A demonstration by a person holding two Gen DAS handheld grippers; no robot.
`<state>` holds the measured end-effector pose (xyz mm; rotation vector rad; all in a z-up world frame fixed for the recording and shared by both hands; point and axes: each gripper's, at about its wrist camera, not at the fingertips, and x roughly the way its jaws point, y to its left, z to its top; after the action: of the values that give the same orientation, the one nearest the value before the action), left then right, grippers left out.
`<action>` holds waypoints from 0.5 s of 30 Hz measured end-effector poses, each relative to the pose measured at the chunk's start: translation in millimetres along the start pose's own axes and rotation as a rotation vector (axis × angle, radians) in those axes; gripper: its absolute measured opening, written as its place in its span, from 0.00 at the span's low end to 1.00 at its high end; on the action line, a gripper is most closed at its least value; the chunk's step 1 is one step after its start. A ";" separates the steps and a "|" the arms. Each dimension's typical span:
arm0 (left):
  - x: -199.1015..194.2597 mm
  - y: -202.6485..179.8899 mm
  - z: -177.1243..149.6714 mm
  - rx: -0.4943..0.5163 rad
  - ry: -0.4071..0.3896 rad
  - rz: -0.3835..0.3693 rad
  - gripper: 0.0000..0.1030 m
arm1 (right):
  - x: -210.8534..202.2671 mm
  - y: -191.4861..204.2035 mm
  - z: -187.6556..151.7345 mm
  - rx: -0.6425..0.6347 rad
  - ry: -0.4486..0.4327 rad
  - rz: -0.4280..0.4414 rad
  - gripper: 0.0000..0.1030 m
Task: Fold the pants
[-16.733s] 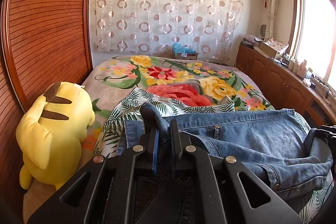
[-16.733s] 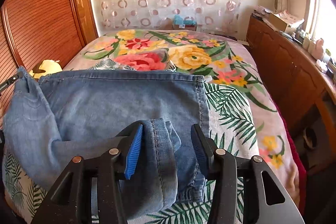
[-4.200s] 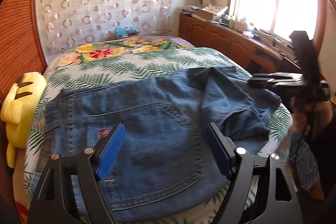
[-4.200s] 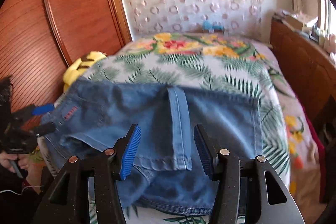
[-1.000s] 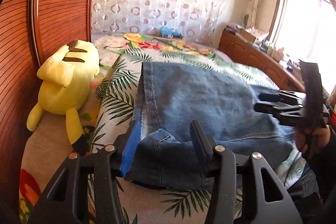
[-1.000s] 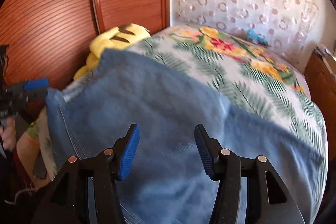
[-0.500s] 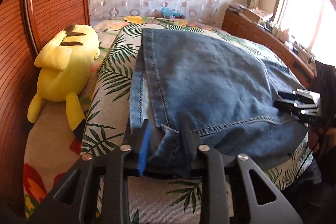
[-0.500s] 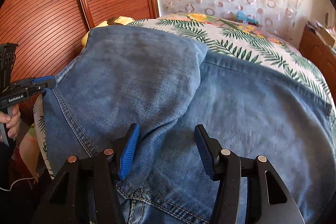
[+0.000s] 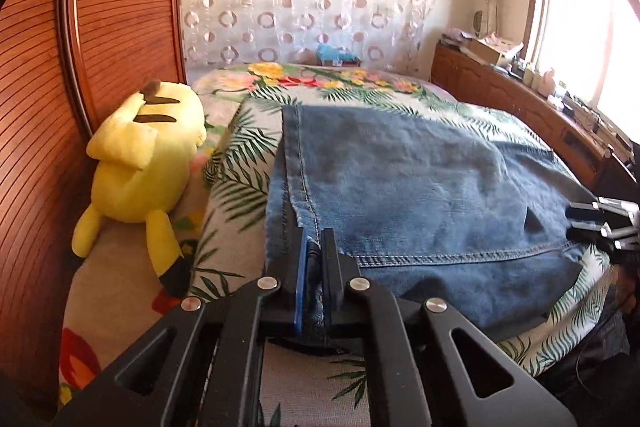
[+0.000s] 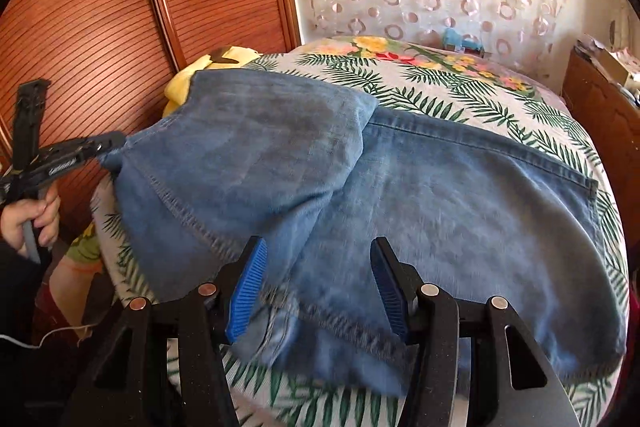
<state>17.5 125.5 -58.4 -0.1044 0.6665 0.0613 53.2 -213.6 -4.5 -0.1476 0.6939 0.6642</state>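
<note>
Blue jeans (image 9: 420, 187) lie folded across the palm-print bedspread (image 9: 240, 163). My left gripper (image 9: 314, 239) is shut on their near left corner, a pinch of denim showing between the pads. In the right wrist view that same gripper (image 10: 108, 143) holds the corner a little off the bed, with a hand (image 10: 24, 223) on its handle. My right gripper (image 10: 318, 255) stands open over the near hem of the jeans (image 10: 440, 195); denim lies between and under its blue pads, which do not press on it. It also shows at the right edge of the left wrist view (image 9: 600, 223).
A yellow plush toy (image 9: 144, 155) lies against the ribbed wooden headboard (image 9: 40, 107) left of the jeans. A low wooden cabinet (image 9: 520, 107) with clutter runs under the window on the right. A curtained wall stands behind the bed.
The left jaws have closed on the corner of the jeans. The right gripper has slid sideways along the jeans' near edge, staying open.
</note>
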 end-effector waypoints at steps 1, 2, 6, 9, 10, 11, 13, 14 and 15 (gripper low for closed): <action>-3.1 -1.1 -0.4 -0.003 -0.008 0.007 0.07 | -4.3 1.2 -3.6 -0.001 0.003 0.003 0.54; -4.6 -0.4 0.0 -0.008 -0.014 0.009 0.07 | -7.9 2.7 -7.1 -0.002 0.006 0.007 0.54; -2.5 2.3 -0.1 -0.018 -0.008 0.012 0.07 | -15.8 10.8 -14.6 -0.015 0.014 0.027 0.54; 4.6 0.4 -5.7 -0.025 0.017 0.014 0.07 | -15.5 11.9 -18.4 -0.021 0.023 0.046 0.54; 5.6 -0.6 -7.0 -0.026 0.023 0.013 0.07 | -13.9 12.6 -19.1 -0.023 0.028 0.049 0.54; 7.1 -1.5 -8.7 -0.024 0.031 0.013 0.07 | -12.0 12.2 -19.3 -0.025 0.034 0.052 0.54; 8.8 -4.2 -12.9 -0.019 0.042 0.015 0.07 | -9.0 12.3 -21.1 -0.026 0.042 0.060 0.54; 9.8 -4.8 -14.9 -0.018 0.047 0.016 0.07 | -7.8 12.3 -21.9 -0.026 0.046 0.065 0.52; 10.4 -5.0 -16.3 -0.020 0.052 0.016 0.07 | -5.4 13.4 -21.7 -0.025 0.052 0.072 0.45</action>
<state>16.1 118.9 -77.2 -0.1201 0.7189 0.0810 30.1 -213.1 -16.5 -0.1640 0.7436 0.7400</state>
